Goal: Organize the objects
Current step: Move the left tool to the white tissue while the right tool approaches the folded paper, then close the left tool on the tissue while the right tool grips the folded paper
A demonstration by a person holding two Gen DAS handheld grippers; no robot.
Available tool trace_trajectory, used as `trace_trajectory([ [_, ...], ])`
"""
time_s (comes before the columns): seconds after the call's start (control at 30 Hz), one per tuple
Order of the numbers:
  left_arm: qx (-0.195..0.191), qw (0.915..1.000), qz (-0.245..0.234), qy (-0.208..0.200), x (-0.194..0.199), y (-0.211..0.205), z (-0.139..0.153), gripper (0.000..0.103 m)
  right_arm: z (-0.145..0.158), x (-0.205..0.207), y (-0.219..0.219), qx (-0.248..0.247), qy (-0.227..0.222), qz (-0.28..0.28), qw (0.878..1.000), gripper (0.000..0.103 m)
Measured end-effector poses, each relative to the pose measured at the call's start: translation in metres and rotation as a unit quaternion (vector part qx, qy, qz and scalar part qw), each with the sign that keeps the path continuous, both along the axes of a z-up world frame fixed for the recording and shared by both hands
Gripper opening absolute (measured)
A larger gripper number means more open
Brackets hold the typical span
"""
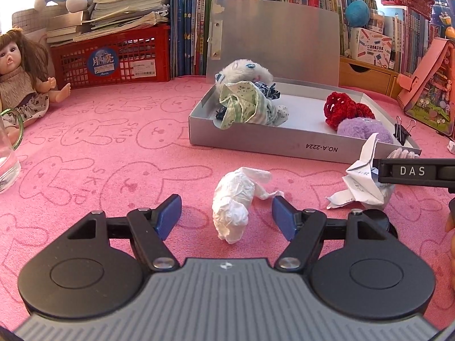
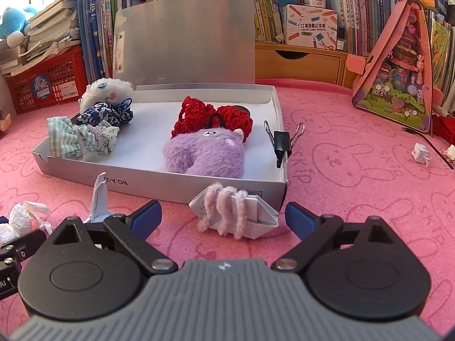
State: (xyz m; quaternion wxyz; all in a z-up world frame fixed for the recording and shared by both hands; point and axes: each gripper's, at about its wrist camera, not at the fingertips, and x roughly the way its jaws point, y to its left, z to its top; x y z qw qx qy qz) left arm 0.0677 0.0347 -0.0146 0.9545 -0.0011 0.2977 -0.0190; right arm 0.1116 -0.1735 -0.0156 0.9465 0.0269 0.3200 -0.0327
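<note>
On the pink bench [image 1: 99, 142], a crumpled white tissue [image 1: 233, 201] lies between the left hand-held gripper's [image 1: 226, 213] parted jaws; only the right view shows the right hand-held gripper [image 2: 223, 216] apart around a folded paper boat [image 2: 236, 213].

Bright, sharp fisheye views, window glare upper left, curved edges.

Open pink cloth [image 1: 99, 147] left of grey box [image 1: 256, 142], crumpled tissue [image 1: 233, 201] ahead

Left gripper [image 1: 226, 214] low over the cloth, angled downward, jaws apart and gripping nothing; right gripper [image 2: 223, 218] likewise tilted down, jaws spread wider, empty.
</note>
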Motion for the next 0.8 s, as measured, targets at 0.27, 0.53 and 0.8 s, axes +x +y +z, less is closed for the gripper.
trace_trajectory([
  [0.27,0.000,1.0000,0.000,0.000,0.000,0.000,0.000,0.075,0.001,-0.005,-0.008,0.013,-0.002,-0.010,1.000,0.070],
  [0.53,0.000,1.0000,0.000,0.000,0.000,0.000,0.000,0.075,0.006,-0.013,-0.007,0.007,-0.013,0.000,1.000,0.061],
  [0.8,0.008,0.9999,0.014,-0.006,-0.002,-0.001,0.000,0.063,0.011,-0.021,-0.006,0.010,-0.024,0.016,1.000,0.061],
])
